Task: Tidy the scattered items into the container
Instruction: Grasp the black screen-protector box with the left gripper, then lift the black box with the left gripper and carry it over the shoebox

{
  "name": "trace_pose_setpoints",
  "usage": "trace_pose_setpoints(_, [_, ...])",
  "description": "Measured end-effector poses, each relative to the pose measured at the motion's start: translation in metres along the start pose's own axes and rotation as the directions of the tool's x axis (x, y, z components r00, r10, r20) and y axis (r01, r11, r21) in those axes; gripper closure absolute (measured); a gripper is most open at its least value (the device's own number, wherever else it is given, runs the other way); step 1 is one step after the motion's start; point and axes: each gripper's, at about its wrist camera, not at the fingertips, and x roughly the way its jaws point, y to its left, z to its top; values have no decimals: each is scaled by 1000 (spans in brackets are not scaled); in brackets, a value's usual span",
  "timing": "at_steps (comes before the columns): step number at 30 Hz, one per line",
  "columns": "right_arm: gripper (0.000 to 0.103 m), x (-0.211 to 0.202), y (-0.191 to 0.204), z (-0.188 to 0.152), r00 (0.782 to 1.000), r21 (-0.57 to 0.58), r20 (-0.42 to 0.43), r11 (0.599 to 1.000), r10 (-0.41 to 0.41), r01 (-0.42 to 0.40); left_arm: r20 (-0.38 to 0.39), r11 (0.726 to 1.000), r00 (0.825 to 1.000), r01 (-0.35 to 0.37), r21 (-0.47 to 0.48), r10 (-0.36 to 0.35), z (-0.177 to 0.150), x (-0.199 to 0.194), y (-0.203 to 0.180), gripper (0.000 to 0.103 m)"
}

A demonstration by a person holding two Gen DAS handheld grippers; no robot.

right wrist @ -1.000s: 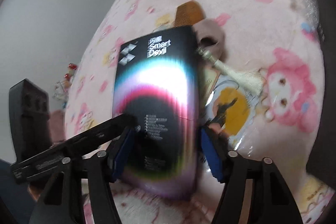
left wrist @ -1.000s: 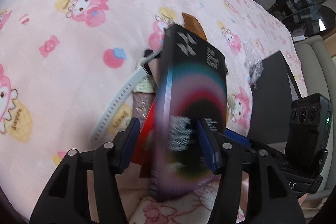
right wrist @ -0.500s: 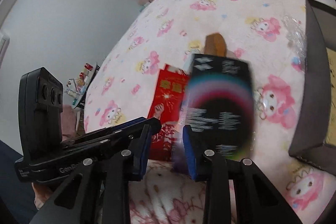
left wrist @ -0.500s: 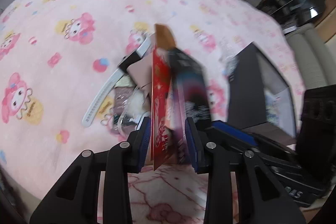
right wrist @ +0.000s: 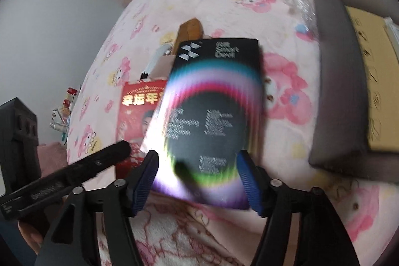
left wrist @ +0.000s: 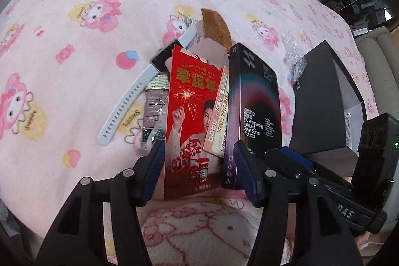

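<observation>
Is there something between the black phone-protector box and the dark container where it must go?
Nothing visible blocks it. The black box sits between the right gripper pads; only bare pink blanket separates it from the dark container.

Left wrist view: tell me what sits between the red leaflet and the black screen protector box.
In the left wrist view, an orange bobi leaflet stands wedged between the red leaflet and the black screen protector box, all three upright together.
</observation>
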Motion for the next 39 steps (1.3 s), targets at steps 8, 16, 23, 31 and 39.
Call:
trace_pose_setpoints(8, [36, 15, 9, 13, 1000, -75, -2, 997, 25, -25, 4, 998, 999, 51, -31, -51, 4, 10, 8, 47])
trace_pose_setpoints(16, [45, -11, 20, 9, 999, -130, 22, 991, 43, -40, 109, 997, 993, 45, -66, -38, 3, -10, 11, 62])
trace_pose_setpoints(23, [44, -17, 10, 17, 1000, -90, 6, 996, 24, -24, 75, 996, 996, 51, -73, -45, 5, -9, 5, 62])
trace_pose_setpoints(31, [38, 13, -28, -8, 987, 24, -123, 994, -105, 108, -7, 998, 998, 58, 10, -58, 4, 16, -31, 51])
trace_pose_setpoints(39, [39, 11, -31, -20, 998, -26, -56, 999, 39, -41, -102, 998, 993, 67, 10, -65, -13, 23, -43, 70])
